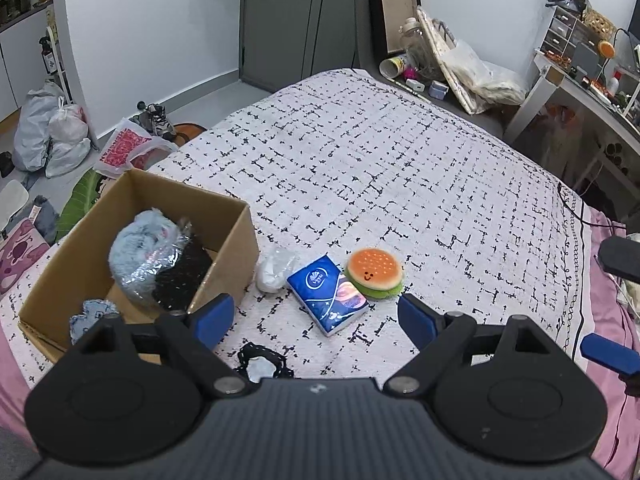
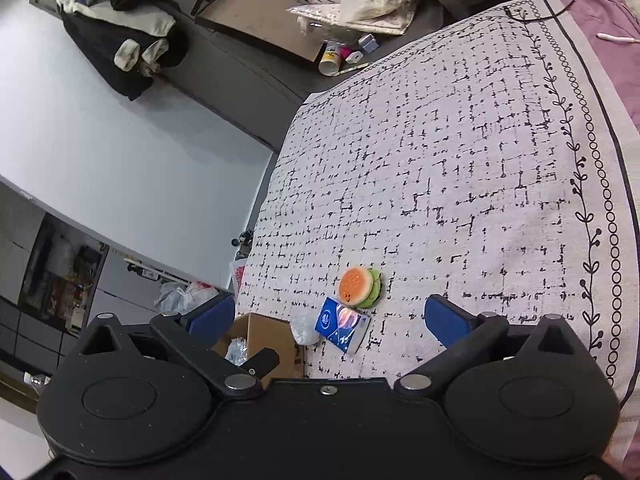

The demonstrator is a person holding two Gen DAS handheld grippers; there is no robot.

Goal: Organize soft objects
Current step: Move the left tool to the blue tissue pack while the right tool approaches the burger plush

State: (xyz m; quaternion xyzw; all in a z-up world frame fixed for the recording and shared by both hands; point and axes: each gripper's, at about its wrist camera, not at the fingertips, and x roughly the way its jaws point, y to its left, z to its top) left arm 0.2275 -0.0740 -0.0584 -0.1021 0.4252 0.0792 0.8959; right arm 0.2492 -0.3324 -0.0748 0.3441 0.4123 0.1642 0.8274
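On a bed (image 1: 400,168) with a quilted white, black-flecked cover sits an open cardboard box (image 1: 236,248) holding a fluffy blue toy (image 1: 140,240). Just beside it lie a crumpled white bag (image 1: 274,268), a glossy blue tissue pack (image 1: 327,294) and a round plush burger (image 1: 375,273). The left gripper (image 1: 316,318) and right gripper (image 2: 330,316) hover above, jaws spread wide, empty.
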